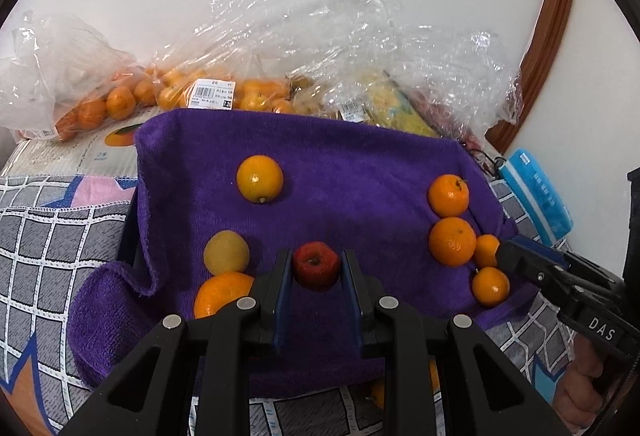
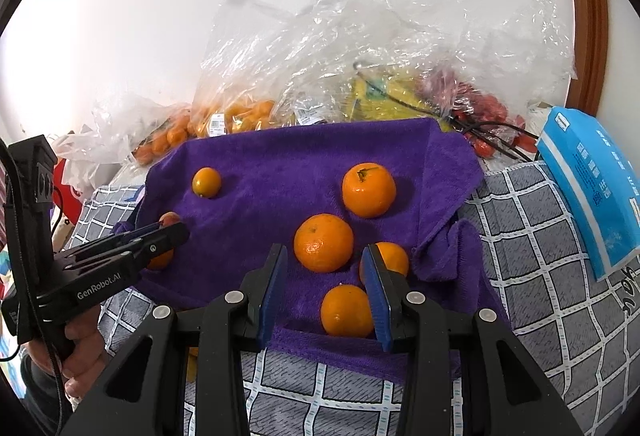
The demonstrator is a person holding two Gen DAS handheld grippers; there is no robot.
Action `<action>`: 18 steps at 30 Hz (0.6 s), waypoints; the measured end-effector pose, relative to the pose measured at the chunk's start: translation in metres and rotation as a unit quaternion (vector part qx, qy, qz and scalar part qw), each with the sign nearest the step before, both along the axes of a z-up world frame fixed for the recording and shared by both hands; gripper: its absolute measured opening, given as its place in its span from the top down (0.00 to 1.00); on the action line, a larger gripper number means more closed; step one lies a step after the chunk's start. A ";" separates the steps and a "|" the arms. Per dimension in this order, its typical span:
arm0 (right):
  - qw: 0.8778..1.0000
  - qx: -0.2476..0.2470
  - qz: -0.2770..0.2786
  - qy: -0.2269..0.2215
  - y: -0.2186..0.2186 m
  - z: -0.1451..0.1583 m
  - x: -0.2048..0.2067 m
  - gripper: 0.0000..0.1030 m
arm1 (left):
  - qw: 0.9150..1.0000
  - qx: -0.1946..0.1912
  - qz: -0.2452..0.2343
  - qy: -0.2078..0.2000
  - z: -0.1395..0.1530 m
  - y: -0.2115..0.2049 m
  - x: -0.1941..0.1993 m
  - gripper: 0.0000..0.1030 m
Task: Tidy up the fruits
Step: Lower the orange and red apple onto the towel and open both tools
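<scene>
The left gripper (image 1: 316,268) was clamped on a small red apple (image 1: 316,265) just above the purple towel (image 1: 340,156), with a yellow fruit (image 1: 226,252) and a large orange (image 1: 220,294) beside it on the left. The right gripper (image 2: 326,276) stood partly open, holding nothing, over a cluster of four tangerines (image 2: 323,242) on the towel's right side. Bagged fruit (image 1: 120,100) lay behind.

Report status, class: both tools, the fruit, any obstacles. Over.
Left tool shut on red apple. Right tool open, empty, among four mandarins on purple towel. Nothing blocking. Over.
</scene>
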State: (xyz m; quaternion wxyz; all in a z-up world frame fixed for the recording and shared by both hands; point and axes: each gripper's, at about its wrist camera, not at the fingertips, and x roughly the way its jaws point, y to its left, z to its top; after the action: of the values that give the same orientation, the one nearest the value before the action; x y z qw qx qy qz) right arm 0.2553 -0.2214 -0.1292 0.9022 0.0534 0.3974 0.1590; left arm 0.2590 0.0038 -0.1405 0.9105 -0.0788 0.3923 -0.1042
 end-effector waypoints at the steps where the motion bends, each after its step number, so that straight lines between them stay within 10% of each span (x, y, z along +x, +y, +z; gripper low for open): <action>1: 1.000 -0.002 0.000 0.000 0.000 0.000 0.000 0.62 | 1.000 0.001 0.000 0.002 -0.001 0.000 0.000 0.77; 18: 1.000 -0.013 -0.004 -0.006 0.002 0.000 -0.001 0.62 | 0.999 0.034 -0.007 -0.004 -0.002 -0.010 -0.002 0.77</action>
State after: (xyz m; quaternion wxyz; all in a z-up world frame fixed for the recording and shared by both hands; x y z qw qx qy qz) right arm 0.2544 -0.2189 -0.1292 0.9057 0.0419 0.3939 0.1507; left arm 0.2571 -0.0067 -0.1427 0.9134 -0.0448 0.3927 -0.0975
